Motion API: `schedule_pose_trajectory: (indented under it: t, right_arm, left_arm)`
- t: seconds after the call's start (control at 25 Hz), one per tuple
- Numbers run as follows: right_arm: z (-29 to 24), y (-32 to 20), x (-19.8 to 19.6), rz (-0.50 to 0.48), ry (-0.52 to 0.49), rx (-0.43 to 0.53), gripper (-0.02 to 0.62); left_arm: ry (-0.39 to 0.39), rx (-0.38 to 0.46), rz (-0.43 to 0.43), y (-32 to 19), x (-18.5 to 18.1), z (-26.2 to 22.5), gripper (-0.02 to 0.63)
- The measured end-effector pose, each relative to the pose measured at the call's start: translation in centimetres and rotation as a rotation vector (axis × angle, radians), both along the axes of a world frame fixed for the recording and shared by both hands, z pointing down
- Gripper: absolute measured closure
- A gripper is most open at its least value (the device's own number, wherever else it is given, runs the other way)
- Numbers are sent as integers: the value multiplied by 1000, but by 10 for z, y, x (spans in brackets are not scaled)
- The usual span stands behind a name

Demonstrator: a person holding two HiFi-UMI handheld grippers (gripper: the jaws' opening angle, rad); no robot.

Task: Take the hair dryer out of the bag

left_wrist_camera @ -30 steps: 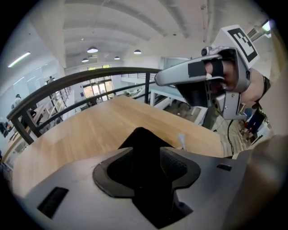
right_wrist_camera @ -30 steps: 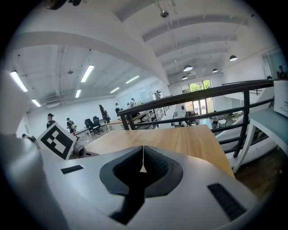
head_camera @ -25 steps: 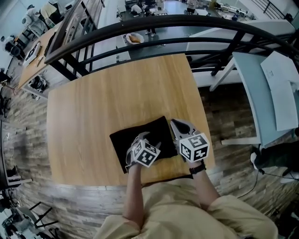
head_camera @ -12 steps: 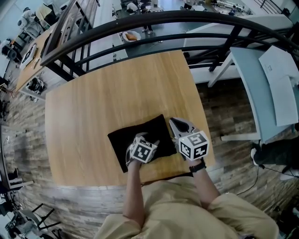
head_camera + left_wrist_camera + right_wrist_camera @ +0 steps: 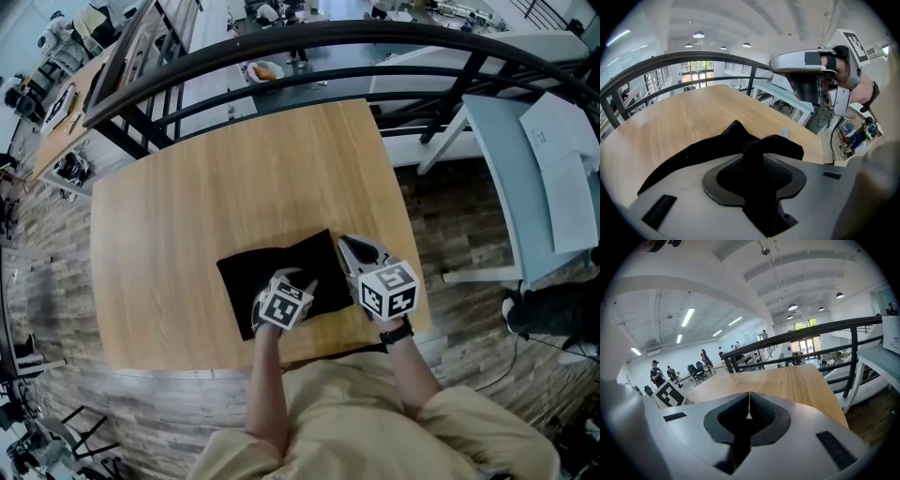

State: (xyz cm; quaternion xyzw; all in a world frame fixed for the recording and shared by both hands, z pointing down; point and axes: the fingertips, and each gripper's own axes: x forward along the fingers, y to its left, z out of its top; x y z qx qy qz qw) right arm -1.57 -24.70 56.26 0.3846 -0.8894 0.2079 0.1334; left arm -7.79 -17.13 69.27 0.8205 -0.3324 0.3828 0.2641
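A fold of the black bag (image 5: 265,272) is clamped between the fingers of the left gripper (image 5: 761,161), which have just been closing on it. The cloth is seen standing up as a ridge between the two pads, while the rest of the bag lies spread on the table (image 5: 234,178) ahead of those fingers and to their left. The fingers of the right gripper (image 5: 749,414) are pressed together with nothing between them. They are held above the table just beside the bag's right edge, up and to the right of the left fingers. The hair dryer is not shown in any view and is presumed to be inside the bag, under the cloth ahead of the left fingers (the bag looks rather flat from above, so its exact place cannot be told). The step in hand is judged to be the opening of the bag. It would be done well if only the upper layer were pinched and lifted gently, so that the mouth is drawn apart rather than the whole bag dragged. The right fingers would then be parted before being brought to the opening. No brand, label or lettering can be read on the bag. Only black-and-white square patterns are carried on each marker cube (image 5: 388,292), with no words.
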Motion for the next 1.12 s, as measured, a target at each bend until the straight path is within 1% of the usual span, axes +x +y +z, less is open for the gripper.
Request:
schedule_pose_trajectory:
  t: [0.04,0.08,0.12,0.16,0.2,0.36,0.44,0.52,0.6,0.68,0.84,0.92,1.04,1.12]
  right_arm:
    - [0,1,0,0,0,1,581]
    - [0,2,1,-1,1,1,582]
    - [0,3,1,-2,1,2,581]
    - [-1,4,1,-2,1,3,582]
    - [-1,5,1,-3,1,4,581]
    - [-1,6,4,-16,7,4,581]
    - [3,11,4,-51,15,-6,581]
    - [8,18,3,-113,37,-15,581]
    - [17,27,0,-194,78,-25,581]
    - [29,35,0,-274,146,-32,581]
    - [63,45,8,-363,311,-35,581]
    - [77,49,8,-404,344,-43,581]
    - [90,54,0,-478,338,-55,574]
    - [102,59,-5,-543,362,-73,480]
  left_arm:
    - [-24,6,0,2,-3,2,472]
    - [-69,13,7,4,-8,6,539]
    - [-115,19,18,8,-13,10,581]
    - [-134,22,24,11,-16,13,583]
    - [-119,23,13,12,-17,12,584]
    - [61,30,-94,9,-23,-9,588]
    - [135,41,-146,6,-29,-21,588]
    - [183,55,-179,4,-35,-32,588]
    - [204,68,-187,3,-39,-39,589]
    - [207,75,-177,4,-40,-43,588]
    - [215,76,-143,10,-39,-46,588]
    - [233,67,-127,13,-40,-48,588]
    - [239,45,-84,20,-45,-53,588]
    - [238,33,-62,23,-47,-54,588]
